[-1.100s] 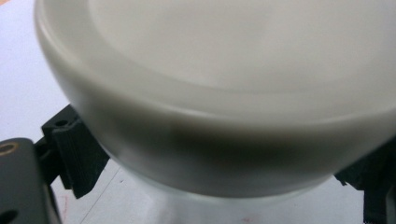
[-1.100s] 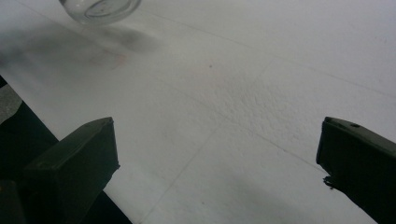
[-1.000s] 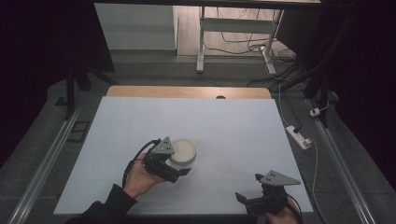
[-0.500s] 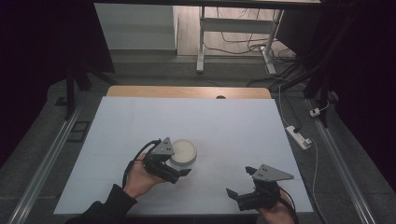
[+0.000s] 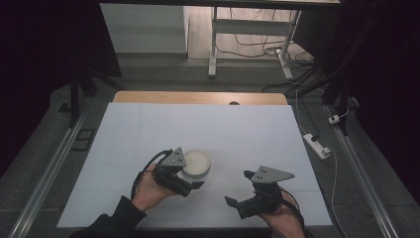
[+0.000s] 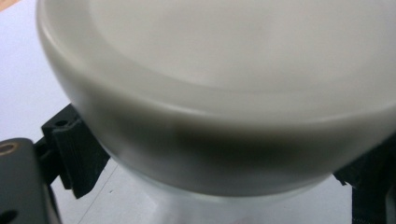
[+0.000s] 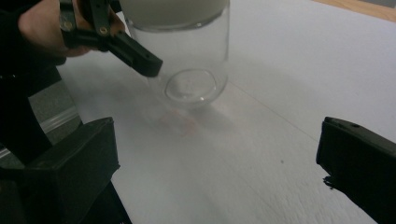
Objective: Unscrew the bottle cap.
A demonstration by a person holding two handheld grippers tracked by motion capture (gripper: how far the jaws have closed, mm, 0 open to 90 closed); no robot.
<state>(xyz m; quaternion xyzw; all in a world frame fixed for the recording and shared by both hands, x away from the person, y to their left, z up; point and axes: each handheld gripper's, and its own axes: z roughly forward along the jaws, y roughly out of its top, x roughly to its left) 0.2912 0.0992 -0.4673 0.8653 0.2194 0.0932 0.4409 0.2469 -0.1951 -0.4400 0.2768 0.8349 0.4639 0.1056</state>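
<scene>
— What's the surface? 
— A white table [image 5: 148, 129], dark room around. The left gripper [image 5: 190, 179] clasps a lidded glass jar [image 5: 195, 164].
— The right gripper [image 5: 238, 187]? 
— Spread wide, jar just ahead.

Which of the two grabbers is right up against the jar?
The left gripper. Its jaws sit on either side of the glass jar with the white lid. The right gripper is apart from it, jaws open over bare table.
</scene>
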